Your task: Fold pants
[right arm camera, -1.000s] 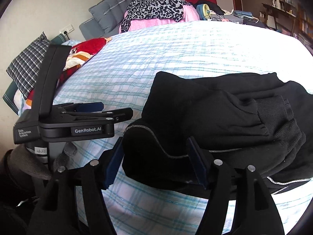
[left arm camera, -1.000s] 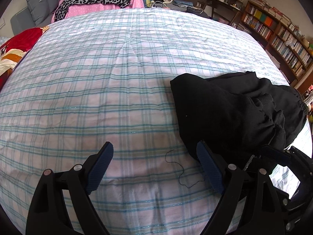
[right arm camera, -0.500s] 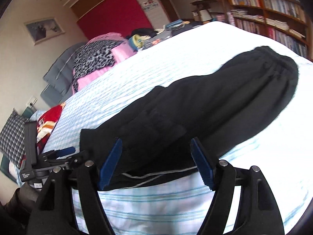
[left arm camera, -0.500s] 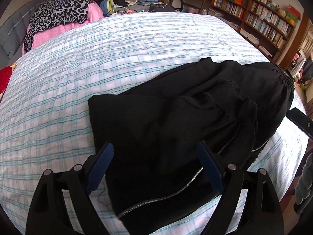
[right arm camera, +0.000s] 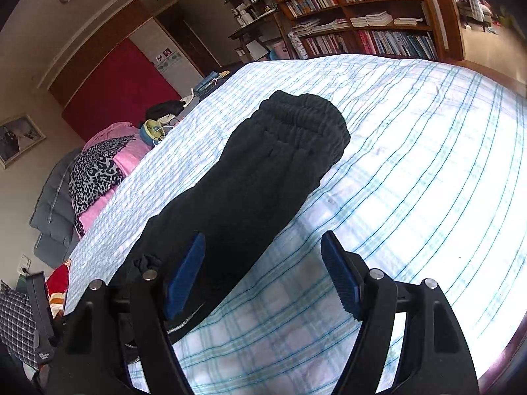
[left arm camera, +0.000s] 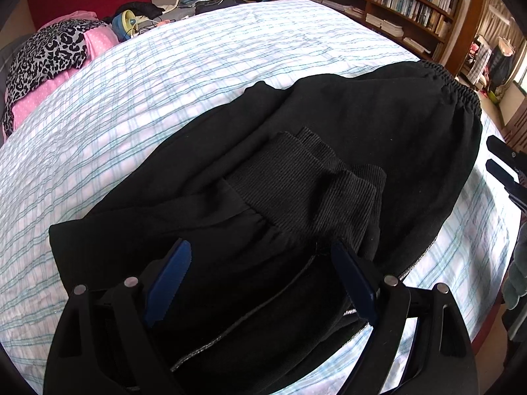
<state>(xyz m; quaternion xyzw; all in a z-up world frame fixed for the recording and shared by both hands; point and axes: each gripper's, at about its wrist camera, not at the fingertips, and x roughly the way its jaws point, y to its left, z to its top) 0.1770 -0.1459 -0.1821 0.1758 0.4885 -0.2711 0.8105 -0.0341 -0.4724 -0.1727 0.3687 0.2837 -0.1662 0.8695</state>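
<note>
Black pants [left arm camera: 346, 138] lie folded on the plaid bed sheet [left arm camera: 164, 75]. The ribbed leg cuffs [left arm camera: 306, 184] rest on top near the elastic waistband [left arm camera: 454, 89]. My left gripper [left arm camera: 260, 263] is open, just above the near fold of the pants. In the right wrist view the pants [right arm camera: 257, 181] stretch away with the waistband [right arm camera: 306, 112] at the far end. My right gripper [right arm camera: 263, 263] is open, at the near right edge of the pants, over the sheet [right arm camera: 411, 171]. The right gripper's tips [left arm camera: 504, 164] show at the right edge of the left wrist view.
A leopard-print and pink pile [left arm camera: 49, 56] and a small fan [left arm camera: 126, 23] lie at the head of the bed. Bookshelves [left arm camera: 405, 3] line the far wall. The bed's edge is close on the right [left arm camera: 477, 296]. The left gripper's body [right arm camera: 41, 316] shows at lower left.
Both grippers have swung right along the bed. The left one has moved over the pants from the bare sheet. The right one now looks along the pants toward the waistband.
</note>
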